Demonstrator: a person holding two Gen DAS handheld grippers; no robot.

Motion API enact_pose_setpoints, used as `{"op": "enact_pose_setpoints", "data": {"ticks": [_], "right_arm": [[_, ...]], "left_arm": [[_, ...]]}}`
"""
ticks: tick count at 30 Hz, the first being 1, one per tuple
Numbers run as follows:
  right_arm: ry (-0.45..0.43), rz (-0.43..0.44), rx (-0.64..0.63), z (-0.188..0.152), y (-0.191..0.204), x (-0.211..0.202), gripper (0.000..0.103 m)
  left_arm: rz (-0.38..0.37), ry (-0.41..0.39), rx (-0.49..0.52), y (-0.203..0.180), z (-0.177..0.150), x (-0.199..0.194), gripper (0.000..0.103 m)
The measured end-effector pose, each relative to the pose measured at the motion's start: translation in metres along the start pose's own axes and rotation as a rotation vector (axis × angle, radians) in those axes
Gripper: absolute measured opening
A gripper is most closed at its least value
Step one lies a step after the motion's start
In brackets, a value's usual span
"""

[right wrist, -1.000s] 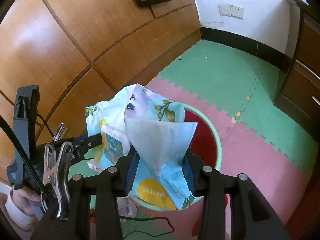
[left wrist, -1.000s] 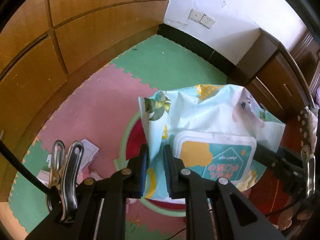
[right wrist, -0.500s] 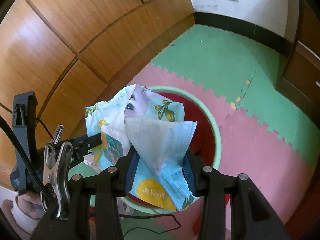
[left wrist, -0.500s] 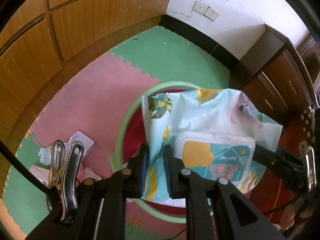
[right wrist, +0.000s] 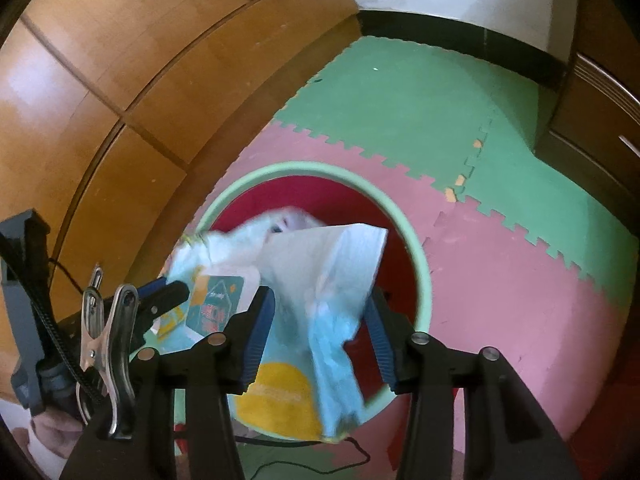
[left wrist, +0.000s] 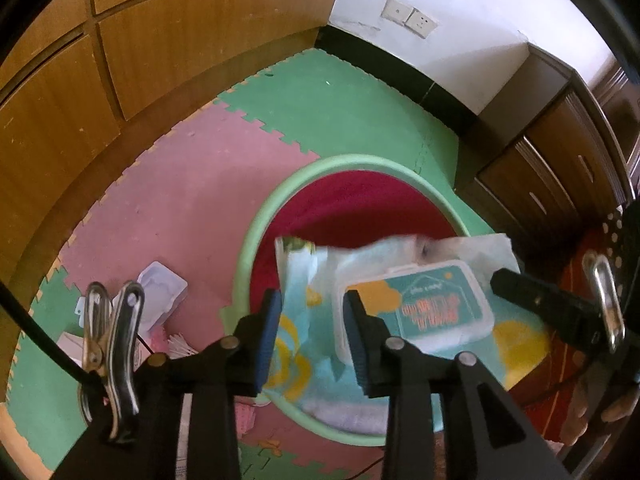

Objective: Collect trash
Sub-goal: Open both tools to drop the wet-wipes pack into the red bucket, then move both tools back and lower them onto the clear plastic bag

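the wet-wipe pack (left wrist: 404, 312) hangs over the green bin (left wrist: 256, 240), blurred. the left gripper (left wrist: 312, 336) has just spread its fingers; the right gripper (right wrist: 320, 320) fingers flank the pack's other end, contact unclear.

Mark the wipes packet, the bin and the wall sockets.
wipes packet (left wrist: 436, 308), left wrist view, on its teal label.
bin (right wrist: 418, 258), right wrist view, on its green rim.
wall sockets (left wrist: 409, 18), left wrist view, on the plates.

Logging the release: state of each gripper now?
Left gripper: jaws just opened, wet-wipes pack loose between them.
Right gripper: cannot tell; the pack sits between its jaws.
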State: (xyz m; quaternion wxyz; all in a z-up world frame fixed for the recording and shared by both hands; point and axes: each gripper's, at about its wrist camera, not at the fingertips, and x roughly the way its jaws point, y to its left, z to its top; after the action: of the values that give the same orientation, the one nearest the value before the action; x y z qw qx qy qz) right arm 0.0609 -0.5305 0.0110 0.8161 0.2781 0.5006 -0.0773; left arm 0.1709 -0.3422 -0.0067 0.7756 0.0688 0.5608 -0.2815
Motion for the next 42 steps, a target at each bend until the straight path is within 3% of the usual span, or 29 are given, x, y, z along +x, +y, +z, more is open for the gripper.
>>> {"op": "enact_pose_setpoints", "data": {"ticks": [12, 24, 33, 42], "right_arm": [[-0.064, -0.007, 0.004, 0.006, 0.003, -0.016, 0.048], [-0.033, 0.057, -0.051, -0.002, 0.034, -0.015, 0.048], [-0.028, 0.135, -0.041, -0.027, 0.062, -0.022, 0.048], [-0.011, 0.155, -0.195, -0.057, 0.115, -0.027, 0.048]], "left_arm": [[-0.026, -0.012, -0.037, 0.006, 0.001, -0.01, 0.033], [-0.013, -0.029, -0.059, 0.019, -0.01, -0.034, 0.033], [0.05, -0.068, -0.109, 0.053, -0.041, -0.083, 0.033], [0.148, -0.128, -0.191, 0.108, -0.082, -0.145, 0.033]]}}
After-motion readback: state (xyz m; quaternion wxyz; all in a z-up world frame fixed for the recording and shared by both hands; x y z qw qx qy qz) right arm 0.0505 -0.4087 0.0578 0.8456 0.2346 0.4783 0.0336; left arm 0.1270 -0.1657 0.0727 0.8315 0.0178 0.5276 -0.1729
